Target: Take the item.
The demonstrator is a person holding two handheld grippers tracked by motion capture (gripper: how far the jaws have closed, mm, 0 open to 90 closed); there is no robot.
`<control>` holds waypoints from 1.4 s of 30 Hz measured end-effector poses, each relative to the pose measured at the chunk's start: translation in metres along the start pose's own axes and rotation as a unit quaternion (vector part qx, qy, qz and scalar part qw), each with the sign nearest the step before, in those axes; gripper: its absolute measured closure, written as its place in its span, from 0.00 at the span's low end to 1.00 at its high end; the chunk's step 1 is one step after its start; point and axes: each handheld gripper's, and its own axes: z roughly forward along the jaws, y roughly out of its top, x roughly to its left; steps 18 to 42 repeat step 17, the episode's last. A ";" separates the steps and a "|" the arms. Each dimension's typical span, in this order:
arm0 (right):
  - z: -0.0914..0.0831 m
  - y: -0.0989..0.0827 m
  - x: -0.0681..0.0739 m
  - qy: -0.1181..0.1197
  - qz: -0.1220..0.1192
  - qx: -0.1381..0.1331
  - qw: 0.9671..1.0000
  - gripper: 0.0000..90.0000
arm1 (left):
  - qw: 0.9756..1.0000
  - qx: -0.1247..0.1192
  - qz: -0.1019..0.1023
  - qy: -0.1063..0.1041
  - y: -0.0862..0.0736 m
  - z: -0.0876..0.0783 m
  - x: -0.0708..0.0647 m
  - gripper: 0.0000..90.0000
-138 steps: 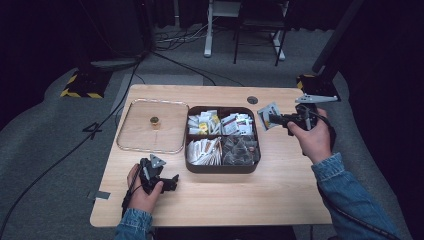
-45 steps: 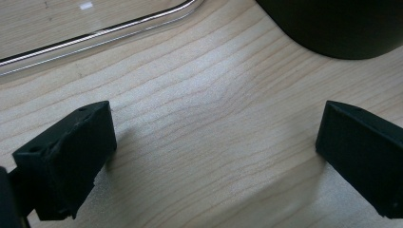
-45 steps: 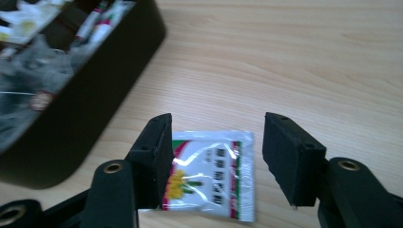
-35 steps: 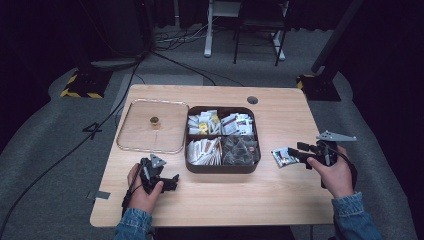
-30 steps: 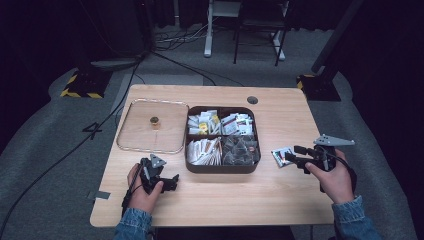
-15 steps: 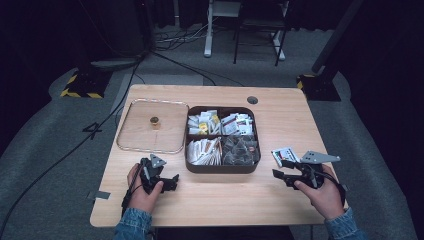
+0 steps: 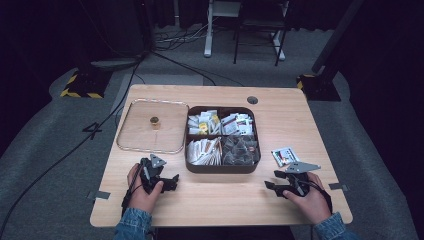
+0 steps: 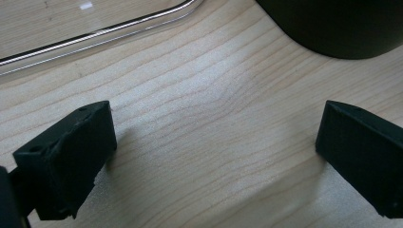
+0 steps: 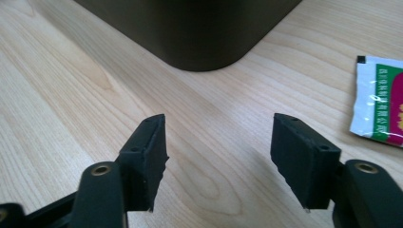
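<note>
A white sachet (image 7: 285, 156) with green and red print lies flat on the table, just right of the dark compartment tray (image 7: 220, 168). My right gripper (image 7: 272, 181) sits nearer the front edge, apart from the sachet. Its jaws have just been opening and hold nothing. In the right gripper view the gripper (image 9: 218, 156) stands open over bare wood, with the sachet (image 9: 380, 104) at the right edge and the tray's corner (image 9: 190, 28) ahead. My left gripper (image 7: 171, 182) rests open and empty on the table, front left of the tray; its own view shows the gripper (image 8: 214, 156) wide apart.
The tray holds several kinds of sachets and tea bags in its compartments. Its clear lid (image 7: 150, 132) with a small knob (image 7: 155, 121) lies left of it; the lid's rim (image 8: 95, 33) shows ahead of the left gripper. A cable hole (image 7: 252, 100) is at the back.
My right hand has drawn back and down toward the front edge, away from the sachet, which stays lying beside the tray. The left hand has kept still.
</note>
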 end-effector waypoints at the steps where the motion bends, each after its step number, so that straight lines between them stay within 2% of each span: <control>1: 0.001 -0.001 0.001 -0.001 -0.002 0.002 1.000 0.39 | 1.000 -0.001 -0.001 0.000 0.000 0.000 0.000 0.00; 4: 0.006 -0.003 0.002 -0.005 -0.009 0.009 1.000 0.35 | 1.000 0.000 0.000 0.000 0.000 0.000 0.000 0.00; 10: 0.014 -0.008 0.007 -0.019 -0.042 0.002 0.999 0.16 | 1.000 0.000 0.000 0.000 0.000 0.000 0.000 0.00; 16: 0.016 -0.007 0.009 -0.021 -0.042 0.006 0.999 0.13 | 1.000 0.000 -0.001 0.001 0.000 0.000 0.000 0.00; 42: 0.016 -0.007 0.009 -0.020 -0.042 0.006 0.999 0.13 | 1.000 -0.001 -0.002 0.001 0.000 0.000 0.000 0.00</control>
